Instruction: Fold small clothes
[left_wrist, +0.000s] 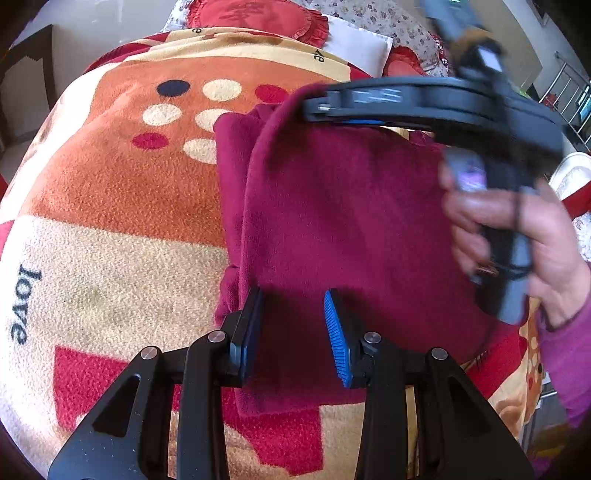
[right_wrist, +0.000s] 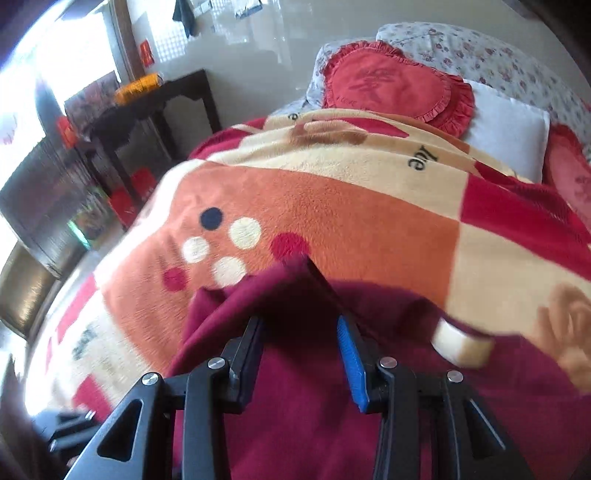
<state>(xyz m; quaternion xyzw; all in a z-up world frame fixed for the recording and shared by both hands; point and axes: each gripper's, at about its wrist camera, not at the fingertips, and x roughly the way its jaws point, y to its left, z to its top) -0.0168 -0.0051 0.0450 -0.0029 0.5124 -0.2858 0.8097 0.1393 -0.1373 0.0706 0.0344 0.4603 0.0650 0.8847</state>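
While motion blurs the right gripper (left_wrist: 317, 107) and the hand (left_wrist: 517, 236) carrying it, its jaws can be seen clamped on a lifted edge of the maroon garment (left_wrist: 343, 206), which lies on a patterned blanket (left_wrist: 110, 206) across the bed. Left gripper (left_wrist: 295, 325) rests at the garment's near edge, jaws apart; whether cloth is pinched there cannot be told. Blanket lettering reads "love"; further print is cut off. A red heart cushion (right_wrist: 395, 85) bears an unreadable character.
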